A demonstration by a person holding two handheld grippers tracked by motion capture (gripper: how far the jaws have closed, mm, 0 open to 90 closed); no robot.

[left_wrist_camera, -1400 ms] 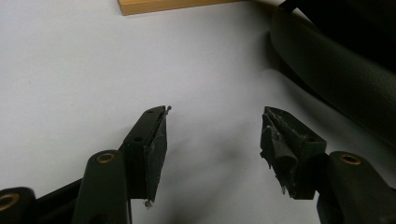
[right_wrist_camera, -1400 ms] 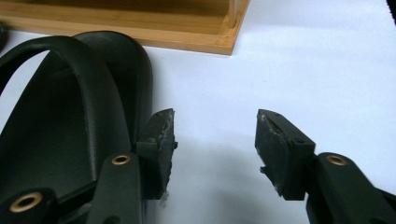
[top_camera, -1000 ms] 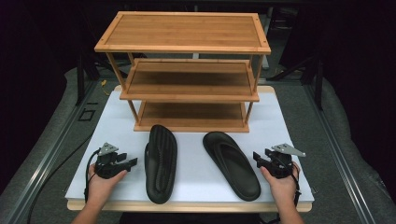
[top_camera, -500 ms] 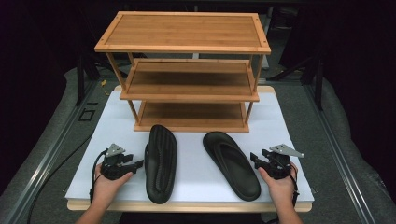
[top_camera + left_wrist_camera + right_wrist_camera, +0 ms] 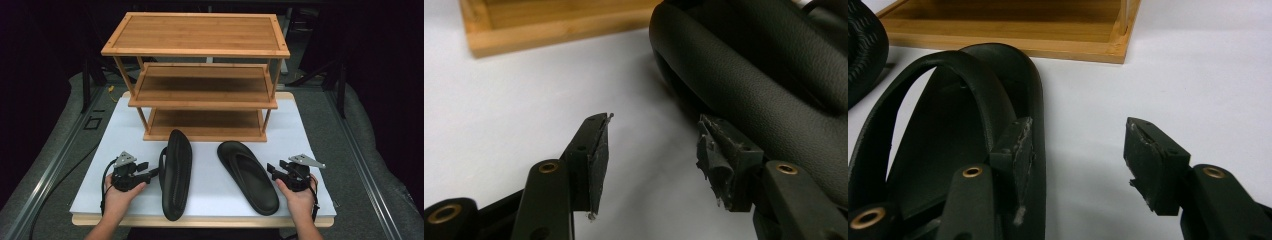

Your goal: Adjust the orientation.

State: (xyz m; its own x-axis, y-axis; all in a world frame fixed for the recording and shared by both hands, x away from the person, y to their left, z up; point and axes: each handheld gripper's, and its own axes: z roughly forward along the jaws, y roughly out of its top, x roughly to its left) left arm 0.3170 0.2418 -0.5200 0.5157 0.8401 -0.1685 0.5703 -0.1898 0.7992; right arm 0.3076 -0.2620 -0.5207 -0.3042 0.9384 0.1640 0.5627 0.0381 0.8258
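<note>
Holding a pair of black tongs in each hand, we work at the near edge of the white-topped desk (image 5: 210,192), and we place everything against the three-tier bamboo shoe rack (image 5: 200,75) at its far side. Nearest to us, well in front of the rack, our left tongs (image 5: 148,173) sit just beside the outer edge of the left black rubber sandal (image 5: 176,175); their jaws have just been closing a little yet stand apart, with bare desk between them in the left gripper view and the sandal's side (image 5: 764,75) just beyond the right-hand jaw. Our right tongs (image 5: 274,170) rest at the outer edge of the right black rubber flip-flop (image 5: 248,176), also gaping; in the right gripper view one jaw lies over the flip-flop's rim (image 5: 1038,125), the other over bare desk, and the pads press on nothing. Farther on, the left sandal lies sole-up, its far tip just short of the rack's bottom shelf (image 5: 205,122). The right flip-flop lies strap-up, angled, its far end near that same shelf.
</note>
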